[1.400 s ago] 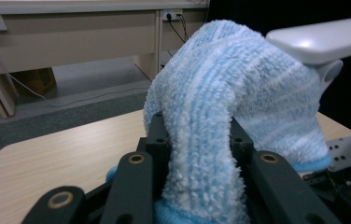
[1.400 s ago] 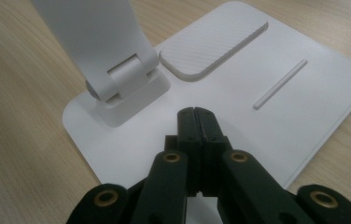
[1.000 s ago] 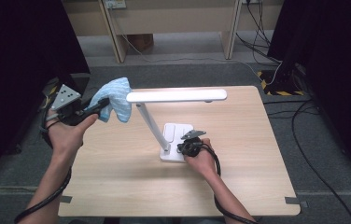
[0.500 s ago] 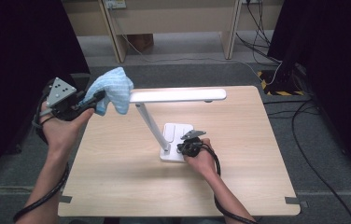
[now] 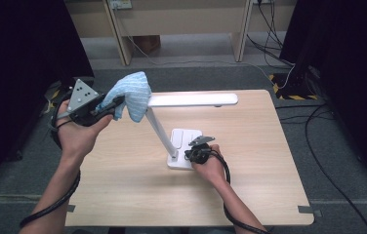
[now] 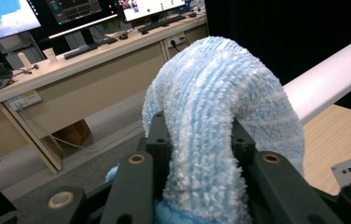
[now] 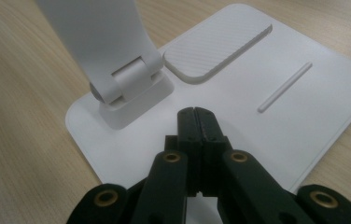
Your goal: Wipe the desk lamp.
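A white desk lamp stands mid-table, its flat base (image 5: 185, 141) under a slanted arm (image 5: 159, 129) and a long horizontal light bar (image 5: 193, 100). My left gripper (image 5: 118, 101) is shut on a fluffy light-blue cloth (image 5: 132, 93), held in the air at the bar's left end. From the left gripper view, the cloth (image 6: 211, 121) bulges up between the jaws, and the lamp bar (image 6: 332, 79) runs just beyond it. My right gripper (image 7: 195, 114) is shut with nothing in it, its tips resting on the lamp base (image 7: 304, 116) beside the arm's hinge (image 7: 127, 84).
The wooden table (image 5: 123, 190) has bare room left and right of the lamp. Grey carpet surrounds it, with cables (image 5: 318, 141) on the floor at right. A long desk (image 6: 71, 88) with monitors stands behind.
My left gripper has lifted the cloth up and to the right, from beside the bar's left end to over it. The right gripper has stayed on the lamp base.
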Demonstrator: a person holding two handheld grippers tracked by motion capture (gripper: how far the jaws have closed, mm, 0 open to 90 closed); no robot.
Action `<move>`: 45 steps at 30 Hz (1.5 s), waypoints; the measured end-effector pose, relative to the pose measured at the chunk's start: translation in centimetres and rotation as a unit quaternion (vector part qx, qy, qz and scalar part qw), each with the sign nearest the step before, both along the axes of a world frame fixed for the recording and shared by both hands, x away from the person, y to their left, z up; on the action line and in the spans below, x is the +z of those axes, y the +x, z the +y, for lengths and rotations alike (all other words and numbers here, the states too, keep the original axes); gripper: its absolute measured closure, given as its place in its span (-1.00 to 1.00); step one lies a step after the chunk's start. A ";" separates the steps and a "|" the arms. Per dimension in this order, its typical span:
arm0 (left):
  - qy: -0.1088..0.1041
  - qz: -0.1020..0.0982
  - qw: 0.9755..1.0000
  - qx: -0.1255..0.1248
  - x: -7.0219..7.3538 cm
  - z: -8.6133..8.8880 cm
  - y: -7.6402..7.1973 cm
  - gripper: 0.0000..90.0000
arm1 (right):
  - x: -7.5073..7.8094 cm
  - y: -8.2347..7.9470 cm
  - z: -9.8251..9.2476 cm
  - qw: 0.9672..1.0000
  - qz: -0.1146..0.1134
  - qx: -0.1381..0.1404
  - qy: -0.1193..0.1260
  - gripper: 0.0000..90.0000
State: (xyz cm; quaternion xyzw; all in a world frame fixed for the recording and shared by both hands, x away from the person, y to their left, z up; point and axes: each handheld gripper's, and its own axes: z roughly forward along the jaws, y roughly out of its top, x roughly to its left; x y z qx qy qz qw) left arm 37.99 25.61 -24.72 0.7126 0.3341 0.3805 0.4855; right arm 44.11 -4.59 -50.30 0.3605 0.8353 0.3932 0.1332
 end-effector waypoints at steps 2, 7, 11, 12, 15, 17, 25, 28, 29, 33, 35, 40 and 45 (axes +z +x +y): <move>0.001 -0.003 1.000 -0.002 0.2 -0.2 -0.1 0.54 | 0.0 0.0 0.0 1.000 0.000 0.000 0.001 1.00; 0.002 -0.011 1.000 -0.005 0.5 -0.7 -0.3 0.54 | 0.0 0.0 0.1 1.000 -0.001 0.001 0.002 1.00; -0.007 -0.011 1.000 -0.006 0.6 -0.7 -0.4 0.54 | 0.0 0.0 0.1 1.000 -0.001 0.002 0.001 1.00; -0.010 -0.012 1.000 -0.005 0.6 -0.7 -0.4 0.54 | 0.0 0.0 0.1 1.000 -0.001 0.002 0.002 1.00; -0.015 -0.020 1.000 -0.007 0.7 -0.9 -0.6 0.54 | 0.0 0.0 0.1 1.000 -0.001 0.002 0.002 1.00; -0.017 -0.028 0.999 -0.008 0.9 -1.2 -0.8 0.54 | 0.0 0.0 0.1 1.000 -0.001 0.001 0.002 1.00; -0.018 -0.024 0.999 -0.029 0.6 -2.8 -0.6 0.55 | -0.1 0.0 0.2 1.000 -0.003 0.003 0.002 1.00; -0.021 -0.025 0.999 -0.030 0.4 -3.4 -0.4 0.55 | -0.1 -0.1 0.2 1.000 -0.002 0.002 0.003 1.00; -0.022 -0.025 0.999 -0.030 0.4 -3.7 -0.3 0.55 | -0.1 -0.1 0.2 1.000 -0.001 0.001 0.004 1.00; -0.022 -0.027 0.999 -0.040 0.2 -4.8 -0.3 0.55 | -0.1 -0.1 0.2 1.000 0.000 0.002 0.005 1.00; -0.023 -0.027 0.998 -0.042 0.1 -5.3 -0.3 0.55 | -0.1 -0.1 0.2 1.000 -0.001 0.001 0.005 1.00; -0.027 -0.030 0.998 -0.045 -0.1 -5.9 -0.3 0.55 | -0.1 -0.1 0.2 1.000 -0.001 0.001 0.006 1.00; -0.030 -0.033 0.998 -0.048 -0.3 -6.7 -0.3 0.55 | -0.1 -0.1 0.2 1.000 0.000 0.002 0.006 1.00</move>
